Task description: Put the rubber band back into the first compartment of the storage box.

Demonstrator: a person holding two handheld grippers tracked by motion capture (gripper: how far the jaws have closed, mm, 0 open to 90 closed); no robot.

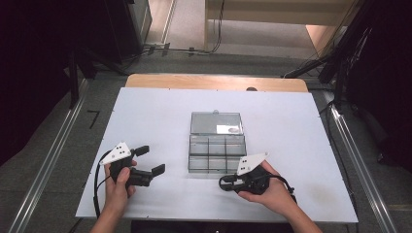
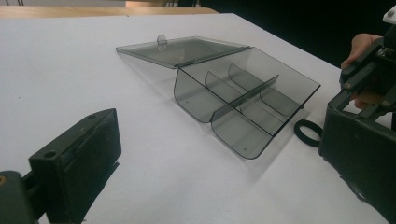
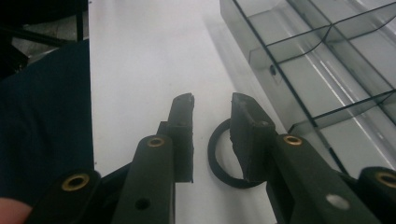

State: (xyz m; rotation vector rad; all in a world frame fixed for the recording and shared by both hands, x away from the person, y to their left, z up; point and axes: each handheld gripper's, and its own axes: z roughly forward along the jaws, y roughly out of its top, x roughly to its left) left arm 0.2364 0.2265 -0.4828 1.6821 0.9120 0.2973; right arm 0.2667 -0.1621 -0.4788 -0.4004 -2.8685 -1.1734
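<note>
A clear grey compartment box (image 1: 216,154) lies open in the middle of the white table, its lid (image 1: 216,123) folded flat behind it and its compartments empty. A black elastic ring (image 3: 213,156) rests on the table just off the box's near corner. My right gripper (image 3: 212,100) is down over the ring: one jaw stands inside the loop, the other outside, with a gap between them and the band untouched. In the high view that gripper (image 1: 228,180) points left at the ring (image 1: 222,185). My left gripper (image 1: 150,160) sits wide open to the box's left, holding nothing.
The white table top (image 1: 160,111) has bare room all around the box (image 2: 243,98). Its near edge lies close behind both hands. A wooden strip (image 1: 214,81) runs along the far edge, with dark stands and cables on the floor beyond.
</note>
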